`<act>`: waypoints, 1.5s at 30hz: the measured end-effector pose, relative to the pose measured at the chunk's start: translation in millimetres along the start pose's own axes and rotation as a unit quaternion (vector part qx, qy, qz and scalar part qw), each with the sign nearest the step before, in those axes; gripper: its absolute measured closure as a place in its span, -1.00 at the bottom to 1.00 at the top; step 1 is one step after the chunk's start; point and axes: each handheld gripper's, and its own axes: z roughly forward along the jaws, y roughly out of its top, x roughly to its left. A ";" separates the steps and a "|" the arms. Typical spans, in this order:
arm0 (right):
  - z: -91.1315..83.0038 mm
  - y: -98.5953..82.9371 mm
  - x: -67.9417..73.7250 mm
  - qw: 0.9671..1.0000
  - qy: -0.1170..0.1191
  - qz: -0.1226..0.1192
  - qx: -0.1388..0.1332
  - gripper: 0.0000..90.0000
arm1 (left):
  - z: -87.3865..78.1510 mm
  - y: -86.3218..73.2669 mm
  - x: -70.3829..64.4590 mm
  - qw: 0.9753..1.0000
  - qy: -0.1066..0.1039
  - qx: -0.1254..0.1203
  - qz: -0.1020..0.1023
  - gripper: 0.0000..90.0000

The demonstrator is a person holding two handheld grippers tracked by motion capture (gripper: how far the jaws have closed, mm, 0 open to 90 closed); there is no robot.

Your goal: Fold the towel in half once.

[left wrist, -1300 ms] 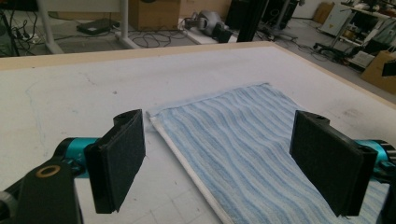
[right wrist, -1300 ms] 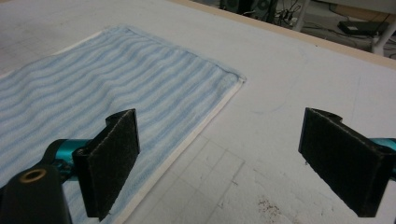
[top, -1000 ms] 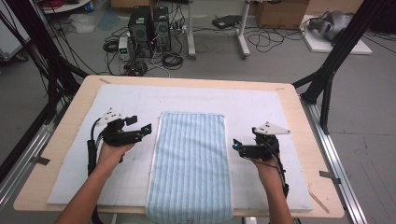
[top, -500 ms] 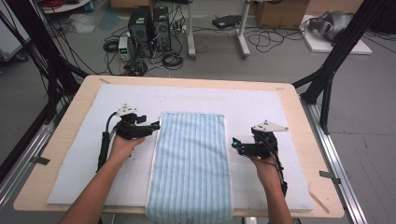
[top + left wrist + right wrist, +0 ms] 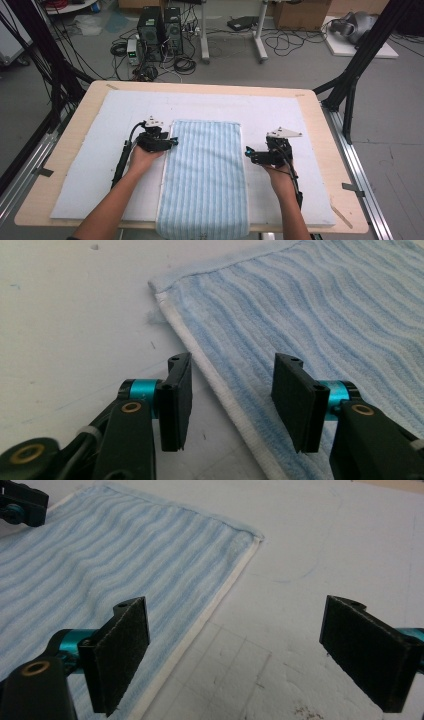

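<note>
A: Step in hand, as I judge it: take the far corners of the striped towel [image 5: 206, 175] to start a fold. How best to do it?

B: Both tongs are open and hold nothing. The left tongs [image 5: 172, 142] already straddle the towel's white hem [image 5: 220, 390], one jaw over the white pad [image 5: 100, 165], the other over the blue stripes. I would slide forward along that hem toward the far left corner [image 5: 159, 286] before closing, so the pinch lands on the corner and not mid-edge.

A: And the right side?

B: The right tongs [image 5: 248, 154] sit just beside the towel's right edge, jaws wide. In the right gripper view, one jaw hangs over the stripes near the hem and the other over bare pad. The far right corner [image 5: 252, 536] lies ahead. Same advice: advance, lower flat to the pad, pinch hem and stripes together.

A: Towel position?

B: Flat, lengthwise down the middle of the bench [image 5: 65, 125], near end draped over the front edge, between the two tongs.
</note>
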 end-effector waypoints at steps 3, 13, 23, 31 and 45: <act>6.5 2.1 2.4 1.000 0.002 0.000 0.007 -0.74 | 0.1 -0.2 -6.6 0.999 0.020 0.007 0.041 0.23; 27.0 9.5 10.5 0.999 -0.020 -0.001 0.030 -0.63 | -0.1 -0.8 -6.4 1.000 -0.021 0.009 0.007 0.93; 63.7 13.3 18.5 0.996 -0.017 -0.006 0.084 0.17 | -1.2 -0.9 1.5 0.998 -0.036 0.011 -0.051 0.93; 72.6 19.6 23.4 0.995 0.010 -0.002 0.101 0.89 | -4.1 -0.7 10.8 0.994 -0.046 0.008 -0.094 0.94; 69.2 35.7 26.2 0.999 -0.006 0.001 0.051 0.92 | -22.8 7.1 25.6 0.984 -0.067 -0.061 -0.151 0.94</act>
